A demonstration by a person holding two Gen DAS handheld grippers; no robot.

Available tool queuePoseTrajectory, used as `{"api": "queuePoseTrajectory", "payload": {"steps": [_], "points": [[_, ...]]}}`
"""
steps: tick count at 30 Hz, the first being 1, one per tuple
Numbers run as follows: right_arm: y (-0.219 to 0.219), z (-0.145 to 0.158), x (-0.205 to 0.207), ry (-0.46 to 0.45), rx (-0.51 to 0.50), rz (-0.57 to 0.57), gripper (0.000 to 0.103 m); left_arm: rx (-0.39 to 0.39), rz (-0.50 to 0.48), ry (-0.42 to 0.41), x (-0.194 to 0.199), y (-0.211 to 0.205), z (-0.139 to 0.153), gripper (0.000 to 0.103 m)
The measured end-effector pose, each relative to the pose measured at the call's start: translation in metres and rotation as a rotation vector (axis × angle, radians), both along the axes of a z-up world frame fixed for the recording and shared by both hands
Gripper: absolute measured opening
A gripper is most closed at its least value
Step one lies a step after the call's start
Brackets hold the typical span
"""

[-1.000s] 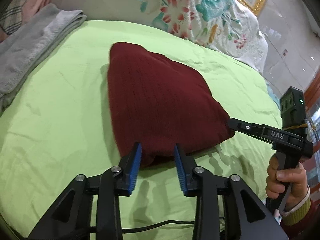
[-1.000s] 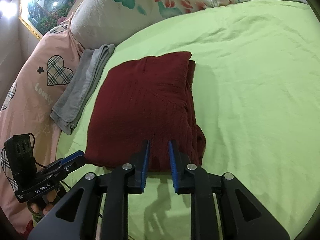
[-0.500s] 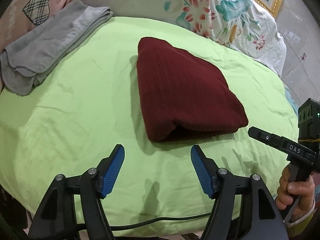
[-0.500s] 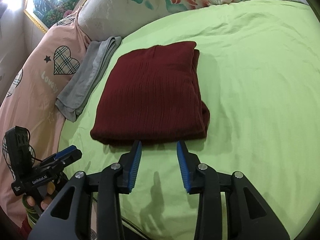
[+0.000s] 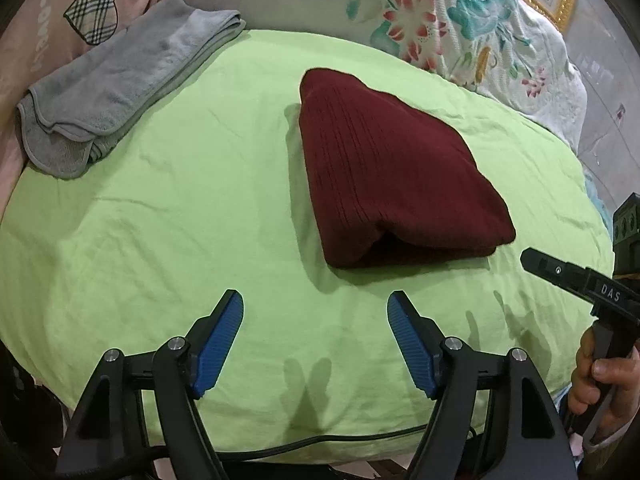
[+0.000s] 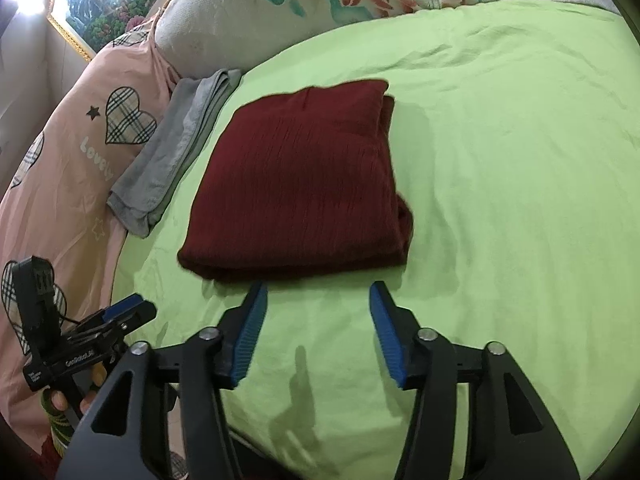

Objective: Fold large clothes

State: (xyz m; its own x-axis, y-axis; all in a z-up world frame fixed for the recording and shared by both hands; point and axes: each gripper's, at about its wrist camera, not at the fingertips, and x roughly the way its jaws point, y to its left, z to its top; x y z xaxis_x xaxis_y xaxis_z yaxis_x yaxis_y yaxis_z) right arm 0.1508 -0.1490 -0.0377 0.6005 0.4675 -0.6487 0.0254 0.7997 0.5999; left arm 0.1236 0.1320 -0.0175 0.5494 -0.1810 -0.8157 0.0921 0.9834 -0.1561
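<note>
Maroon knit sweater (image 5: pixel 394 172) lies folded mid-bed on green sheet (image 5: pixel 180 208). L gripper (image 5: pixel 316 332) & R gripper (image 6: pixel 316 326) both near its front edge, jaws wide apart, not touching. Grey towel (image 5: pixel 116 84) well apart at bed's edge.

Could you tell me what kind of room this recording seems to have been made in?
Most likely a home bedroom. The folded maroon garment lies on a bed covered by a green sheet, with a floral quilt bunched behind it and a gold-framed painting on the wall.
</note>
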Motion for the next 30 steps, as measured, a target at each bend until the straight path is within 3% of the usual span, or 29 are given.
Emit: {"api": "queuePoseTrajectory", "payload": {"steps": [8,17,18,19,20,25,30], "points": [[-0.03,-0.004,0.06,-0.011,0.034,-0.082,0.056,-0.055,0.025,-0.029,0.046,0.008,0.014,0.08],[-0.04,-0.035,0.126,0.055,0.144,-0.121,0.056,-0.108,0.039,0.025,0.099,-0.001,-0.007,0.08],[-0.039,-0.037,0.13,0.056,0.161,-0.111,0.05,-0.111,0.039,0.03,0.101,-0.002,-0.01,0.08],[-0.036,-0.036,0.133,0.049,0.164,-0.095,0.036,-0.112,0.036,0.036,0.105,-0.003,-0.013,0.08],[-0.034,-0.033,0.134,0.04,0.141,-0.09,0.013,-0.111,0.033,0.042,0.108,-0.005,-0.016,0.08],[-0.047,-0.014,0.116,-0.063,0.163,-0.144,0.009,-0.065,-0.002,0.037,0.113,-0.019,-0.016,0.079],[-0.04,-0.041,0.125,0.024,0.108,-0.137,0.009,-0.039,-0.047,0.053,0.116,-0.036,-0.028,0.075]]}}
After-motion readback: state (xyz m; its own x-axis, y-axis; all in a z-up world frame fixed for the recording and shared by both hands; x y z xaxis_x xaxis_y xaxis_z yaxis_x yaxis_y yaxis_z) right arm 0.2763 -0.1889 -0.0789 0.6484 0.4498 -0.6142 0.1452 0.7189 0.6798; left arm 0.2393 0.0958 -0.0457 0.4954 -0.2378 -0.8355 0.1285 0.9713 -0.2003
